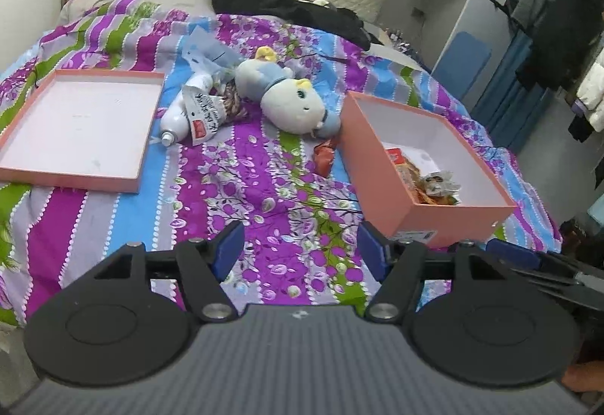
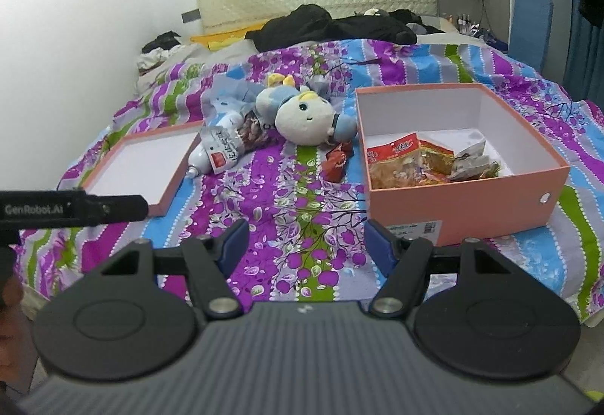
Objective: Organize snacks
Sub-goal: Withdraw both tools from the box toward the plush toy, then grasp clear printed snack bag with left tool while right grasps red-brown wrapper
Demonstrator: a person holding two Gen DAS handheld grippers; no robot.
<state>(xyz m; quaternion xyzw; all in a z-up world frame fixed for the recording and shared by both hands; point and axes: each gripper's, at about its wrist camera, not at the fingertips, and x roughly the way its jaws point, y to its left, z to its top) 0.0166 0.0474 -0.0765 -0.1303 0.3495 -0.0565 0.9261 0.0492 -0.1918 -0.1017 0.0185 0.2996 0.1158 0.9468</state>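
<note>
Both hand-held grippers hover low over the near edge of the bed (image 2: 287, 226). Left hand-held gripper (image 1: 300, 249): jaws wide apart, nothing between them. Right hand-held gripper (image 2: 304, 245): same, wide and empty. Pink box (image 2: 468, 188) sits on the right, already holding several snack packets (image 2: 411, 162) along its near wall. One red snack packet (image 2: 337, 159) lies loose on the bedspread, just left of the box and touching the plush toy (image 2: 305, 120). A grey snack bag (image 2: 222, 147) lies further left against a white bottle (image 2: 205, 154), near the box lid (image 2: 139, 169). Risks, as judged: the bedspread is soft, so a jaw pressing down could pinch fabric with the packet; the toy's closeness may get it dragged along. The bottle could roll if the grey bag is pulled. Slick crinkly packets may slip from flat pads.
</note>
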